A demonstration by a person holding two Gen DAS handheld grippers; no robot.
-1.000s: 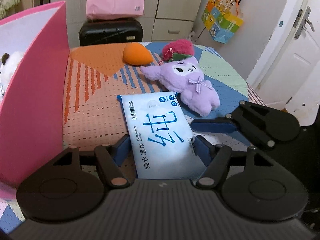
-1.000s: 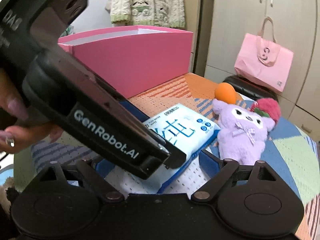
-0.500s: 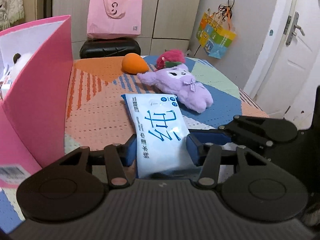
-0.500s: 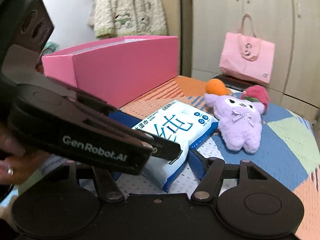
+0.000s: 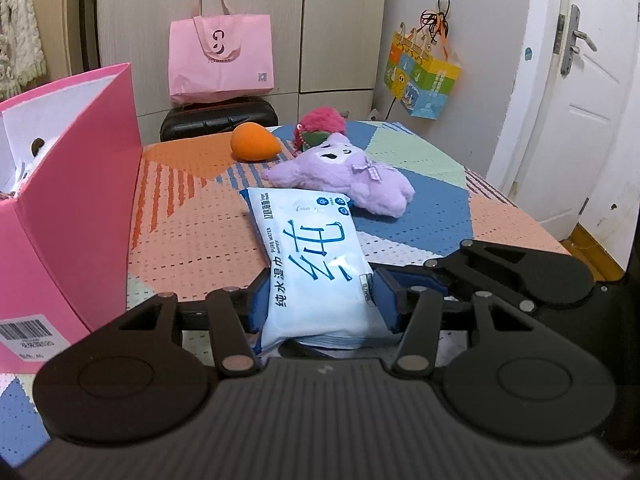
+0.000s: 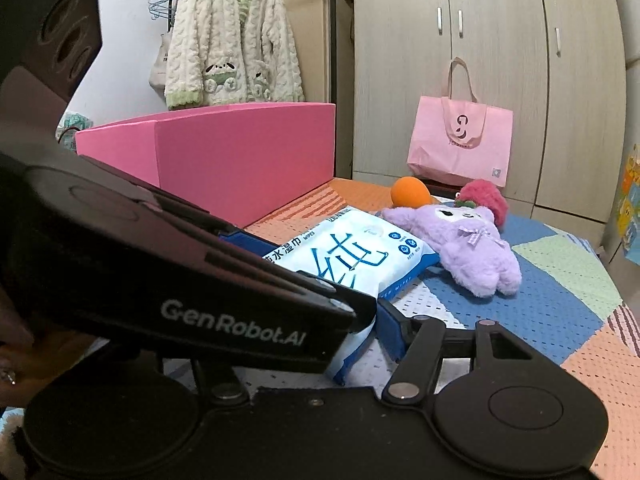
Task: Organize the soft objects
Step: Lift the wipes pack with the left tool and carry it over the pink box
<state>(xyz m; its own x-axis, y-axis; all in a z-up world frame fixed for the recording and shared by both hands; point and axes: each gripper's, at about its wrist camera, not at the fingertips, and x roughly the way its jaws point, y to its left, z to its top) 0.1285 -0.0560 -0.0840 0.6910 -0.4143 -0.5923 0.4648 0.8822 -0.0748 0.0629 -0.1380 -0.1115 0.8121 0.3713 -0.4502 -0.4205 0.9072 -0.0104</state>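
Between your left gripper's blue pads sits the near end of the wet-wipes pack, pinched from both sides with its far end reaching out over the patchwork table mat. Past it lies the purple plush, touching the pack's far corner, with the orange sponge and a red pom-pom behind it. To the left stands the open pink box — a white plush peeks from inside. At right, your right gripper lies just beside the pack.

From the right wrist, the left gripper's black body crosses the frame and hides your right tool's left finger, so you cannot tell how its jaws stand. The pack rests before the right blue pad — contact is unclear. The pink box stands behind, the purple plush to the right.
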